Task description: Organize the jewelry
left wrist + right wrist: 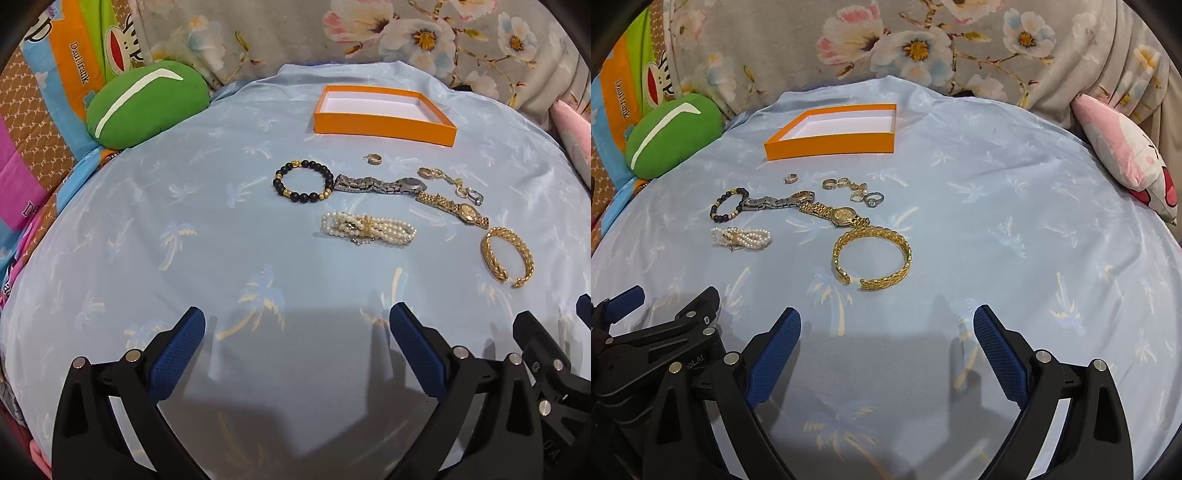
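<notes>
An empty orange box (384, 127) (831, 143) with a white inside lies at the back of the blue cloth. In front of it lie a black bead bracelet (303, 180) (728, 208), a silver watch (380, 184) (781, 201), a gold watch (452, 207) (834, 214), a pearl bracelet (367, 229) (742, 237), a gold cuff (506, 255) (873, 258) and several small rings (373, 159) (849, 186). My left gripper (297, 325) and right gripper (886, 325) are both open and empty, near the front, short of the jewelry.
A green cushion (146, 101) (674, 134) sits at the back left. A pink and white cushion (1130, 155) sits at the right. Floral fabric (923, 44) rises behind the cloth. The right gripper's body shows at the left wrist view's right edge (546, 354).
</notes>
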Available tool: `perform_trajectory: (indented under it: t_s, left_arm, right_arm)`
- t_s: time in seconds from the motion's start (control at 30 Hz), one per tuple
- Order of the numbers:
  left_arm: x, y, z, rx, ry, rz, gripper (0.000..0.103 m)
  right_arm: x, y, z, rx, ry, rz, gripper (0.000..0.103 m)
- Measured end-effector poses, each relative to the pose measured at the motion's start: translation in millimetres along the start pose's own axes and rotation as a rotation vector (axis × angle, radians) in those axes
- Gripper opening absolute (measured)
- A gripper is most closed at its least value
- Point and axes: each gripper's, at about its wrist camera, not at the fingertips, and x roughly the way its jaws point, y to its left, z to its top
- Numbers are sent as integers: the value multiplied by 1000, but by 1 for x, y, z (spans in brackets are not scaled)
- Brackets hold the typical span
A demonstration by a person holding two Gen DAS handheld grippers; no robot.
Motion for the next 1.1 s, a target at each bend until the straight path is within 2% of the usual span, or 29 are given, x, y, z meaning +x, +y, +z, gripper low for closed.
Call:
perform_trajectory:
  t_s: [1.1]
  left_arm:
    - [3, -1, -1, 1, 11, 5, 97]
  right_arm:
    - [3, 2, -1, 1, 7, -4, 93]
